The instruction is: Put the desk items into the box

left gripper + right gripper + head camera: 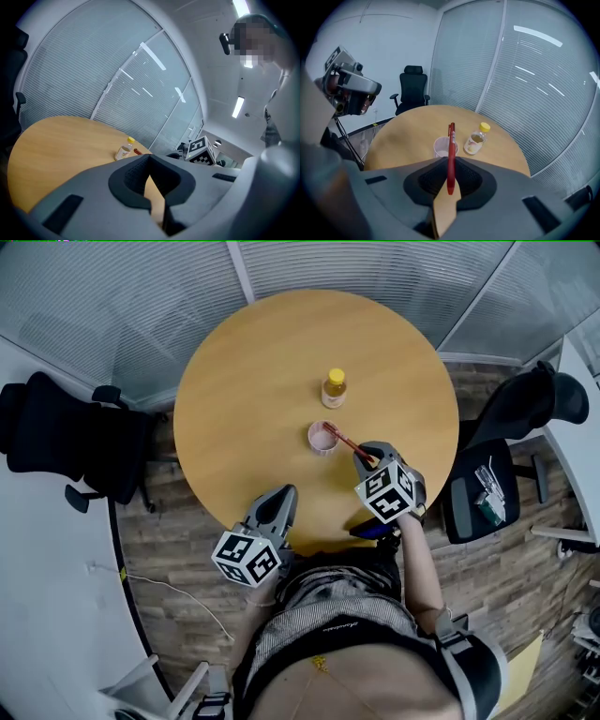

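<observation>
– Over the middle of the desk (244,371), our right gripper (450,174) is clamped on the red pen (451,150), with the tip above the cup (442,146). Any worries?
– Cup looks light, so we'd guess a nudge tips it toward the bottle (477,139) just beside it. Pen may also lean out. Our left gripper (149,159) is closed, empty, by the near edge.

A round wooden table (244,381) stands on plank flooring (525,587), black office chairs (75,442) beside it, blind-covered glass walls (122,296) behind.
</observation>
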Available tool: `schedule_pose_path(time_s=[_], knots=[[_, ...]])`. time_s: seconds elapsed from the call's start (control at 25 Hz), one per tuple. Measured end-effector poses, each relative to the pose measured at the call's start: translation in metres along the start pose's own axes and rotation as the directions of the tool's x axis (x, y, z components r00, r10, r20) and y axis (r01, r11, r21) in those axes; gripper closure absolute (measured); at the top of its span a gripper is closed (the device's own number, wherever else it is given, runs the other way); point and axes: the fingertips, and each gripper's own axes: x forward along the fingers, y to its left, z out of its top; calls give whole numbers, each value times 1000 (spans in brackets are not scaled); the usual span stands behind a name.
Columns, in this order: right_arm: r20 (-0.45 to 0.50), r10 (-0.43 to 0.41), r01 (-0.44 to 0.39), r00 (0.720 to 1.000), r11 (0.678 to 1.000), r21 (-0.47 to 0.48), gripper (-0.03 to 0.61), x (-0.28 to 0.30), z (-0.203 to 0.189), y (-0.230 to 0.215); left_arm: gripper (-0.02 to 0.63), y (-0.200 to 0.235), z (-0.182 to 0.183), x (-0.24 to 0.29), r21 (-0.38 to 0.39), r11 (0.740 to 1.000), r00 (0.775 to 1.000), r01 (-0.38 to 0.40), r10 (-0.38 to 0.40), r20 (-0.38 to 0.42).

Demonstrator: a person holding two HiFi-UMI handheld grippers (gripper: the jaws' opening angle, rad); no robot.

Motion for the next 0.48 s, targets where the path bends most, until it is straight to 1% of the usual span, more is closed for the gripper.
schedule_pose_path(time_s=[0.24,0.48], knots=[[-119,-16,8,993,997,-72,517,22,-8,5,611,7,4,0,-8,1000,1000,15,-15,0],[-234,-40,-2,971,985,-175,517,41,-21,7,611,12,4,8,-15,999,999,36,-36,-9]])
